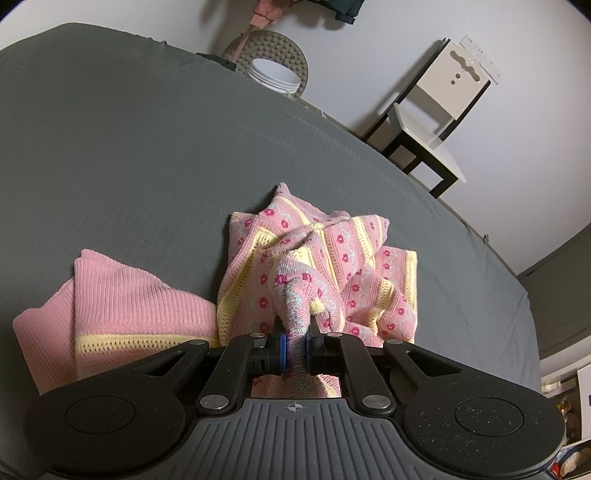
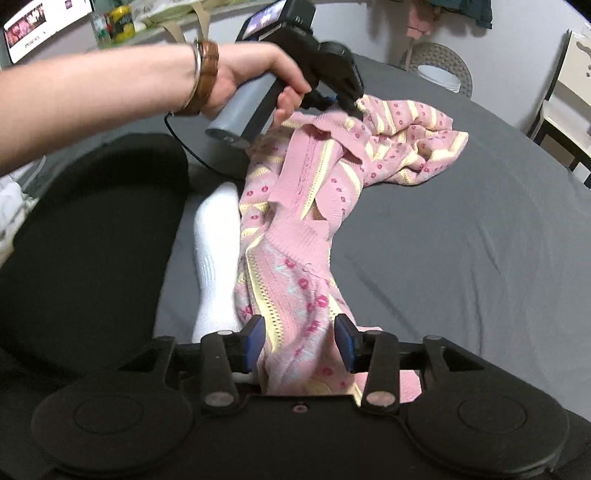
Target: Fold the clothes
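A pink knit sweater (image 1: 325, 258) with yellow stripes and red flowers lies crumpled on the grey sheet (image 1: 129, 155). My left gripper (image 1: 295, 349) is shut on a raised fold of it. In the right wrist view a hand holds that left gripper (image 2: 347, 101) at the far end of the sweater (image 2: 306, 192). The near end of the sweater runs between the fingers of my right gripper (image 2: 300, 338). Its blue pads (image 2: 255, 338) stand wide apart, open around the cloth.
A white sock (image 2: 216, 254) lies just left of the sweater, beside a large black shape (image 2: 85, 240). Beyond the bed's far edge stand a stool with a white tub (image 1: 275, 74) and a white chair (image 1: 436, 107). A screen (image 2: 40, 27) glows at the upper left.
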`<state>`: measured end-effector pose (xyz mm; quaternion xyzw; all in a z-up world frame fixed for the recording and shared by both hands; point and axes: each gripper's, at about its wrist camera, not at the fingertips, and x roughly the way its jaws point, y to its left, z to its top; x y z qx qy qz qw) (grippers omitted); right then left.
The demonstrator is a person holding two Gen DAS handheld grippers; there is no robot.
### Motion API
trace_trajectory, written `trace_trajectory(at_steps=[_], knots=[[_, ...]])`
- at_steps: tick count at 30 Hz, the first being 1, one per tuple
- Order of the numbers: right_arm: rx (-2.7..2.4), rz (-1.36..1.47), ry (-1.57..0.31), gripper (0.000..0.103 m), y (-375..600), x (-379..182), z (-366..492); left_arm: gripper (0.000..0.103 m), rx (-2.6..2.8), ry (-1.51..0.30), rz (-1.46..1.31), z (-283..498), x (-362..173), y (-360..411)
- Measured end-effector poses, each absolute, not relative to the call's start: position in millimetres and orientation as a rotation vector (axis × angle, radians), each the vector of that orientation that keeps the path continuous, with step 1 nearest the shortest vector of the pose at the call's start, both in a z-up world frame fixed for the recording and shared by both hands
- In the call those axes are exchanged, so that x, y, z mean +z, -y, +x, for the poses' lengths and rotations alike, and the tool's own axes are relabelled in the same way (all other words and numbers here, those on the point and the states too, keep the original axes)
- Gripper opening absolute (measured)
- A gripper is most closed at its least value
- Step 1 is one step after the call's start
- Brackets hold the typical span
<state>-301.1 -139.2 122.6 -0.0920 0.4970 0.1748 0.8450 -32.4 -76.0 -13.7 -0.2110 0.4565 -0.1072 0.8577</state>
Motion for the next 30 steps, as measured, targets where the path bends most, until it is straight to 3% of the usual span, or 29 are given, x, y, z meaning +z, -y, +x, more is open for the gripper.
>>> trace_trajectory(at_steps=[2,3,5,14,22,30], knots=[[0.340,-0.206,-1.038,0.036,136,115,-298,0.009,-0.225,-0.953,-0.447,-33,-13,75],[0.330,-0.206,-1.038,0.021,136,111,-296,0.009,-0.228,-0.946,-0.458,-35,-13,74],[0.316,-0.200,-1.040,0.009,138,103,-293,0.008,-0.239,-0.930,-0.489,-37,-13,70],[0.050,-0.397,-0.782,0.007,179,146,-309,0.008,-0.259,-0.661,-0.712,-74,45,-1],[-0.093,-0.542,-0.373,0.007,184,211,-300,0.008,-0.253,-0.332,-0.825,-137,125,-87],[-0.221,-0.696,0.000,0.007,195,303,-268,0.008,-0.364,0.020,-0.659,-182,255,-92]])
